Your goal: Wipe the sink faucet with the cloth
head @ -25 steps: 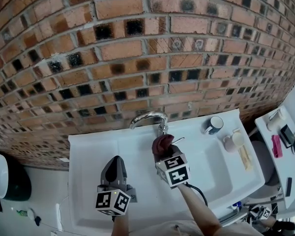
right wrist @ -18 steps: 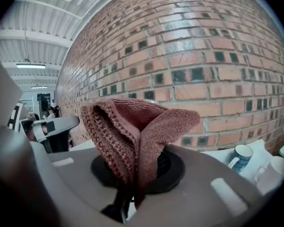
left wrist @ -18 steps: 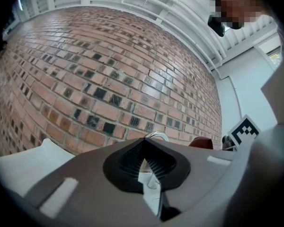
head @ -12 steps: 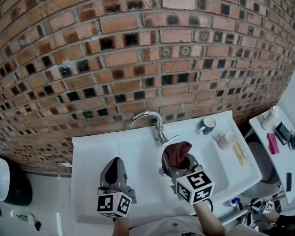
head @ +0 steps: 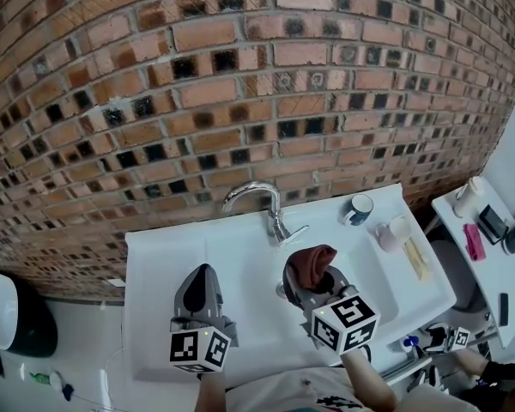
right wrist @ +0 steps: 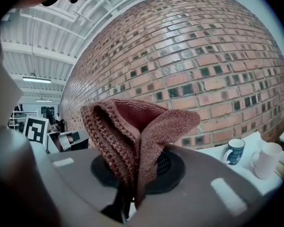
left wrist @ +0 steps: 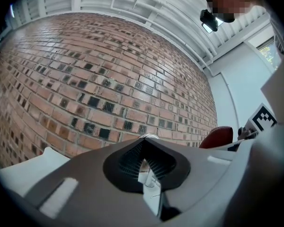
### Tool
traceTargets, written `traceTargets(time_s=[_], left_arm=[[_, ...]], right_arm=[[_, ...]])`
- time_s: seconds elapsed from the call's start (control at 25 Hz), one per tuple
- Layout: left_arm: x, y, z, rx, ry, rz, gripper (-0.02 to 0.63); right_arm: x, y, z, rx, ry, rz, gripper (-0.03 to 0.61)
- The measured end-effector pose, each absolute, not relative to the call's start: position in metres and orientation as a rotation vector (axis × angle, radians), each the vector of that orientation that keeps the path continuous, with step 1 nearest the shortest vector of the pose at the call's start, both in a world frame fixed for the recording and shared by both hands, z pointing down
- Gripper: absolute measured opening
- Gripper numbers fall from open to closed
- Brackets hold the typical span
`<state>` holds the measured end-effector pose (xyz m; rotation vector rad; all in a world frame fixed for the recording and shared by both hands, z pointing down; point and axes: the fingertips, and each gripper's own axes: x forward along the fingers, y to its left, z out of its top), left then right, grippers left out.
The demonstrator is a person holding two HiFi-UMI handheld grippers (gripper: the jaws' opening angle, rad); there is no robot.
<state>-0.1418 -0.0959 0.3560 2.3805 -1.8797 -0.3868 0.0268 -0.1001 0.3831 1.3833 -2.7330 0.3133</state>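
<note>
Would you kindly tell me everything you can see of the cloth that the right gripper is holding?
The cloth is a reddish-brown knitted piece with a coarse ribbed weave, soft and thick-looking. It is folded over on itself, and its lower edge is pinched between the shut jaws of the right gripper. From there it stands up, its folds fanning open at the top. In the head view it is held above the white sink, just in front of the chrome faucet and apparently not touching it.

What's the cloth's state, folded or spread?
Folded: the cloth is doubled over and bunched, pinched between the shut right tongs.
</note>
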Motion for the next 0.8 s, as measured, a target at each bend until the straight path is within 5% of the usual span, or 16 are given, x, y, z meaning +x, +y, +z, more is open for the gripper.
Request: traceTargets(time_s=[0.8], left_arm=[[-0.136, -0.097, 0.356, 2.381, -1.849, -0.383, 0.006]], right_arm=[[0.023, -0.091, 0.364, 1.32, -2.849, 0.326, 0.048]])
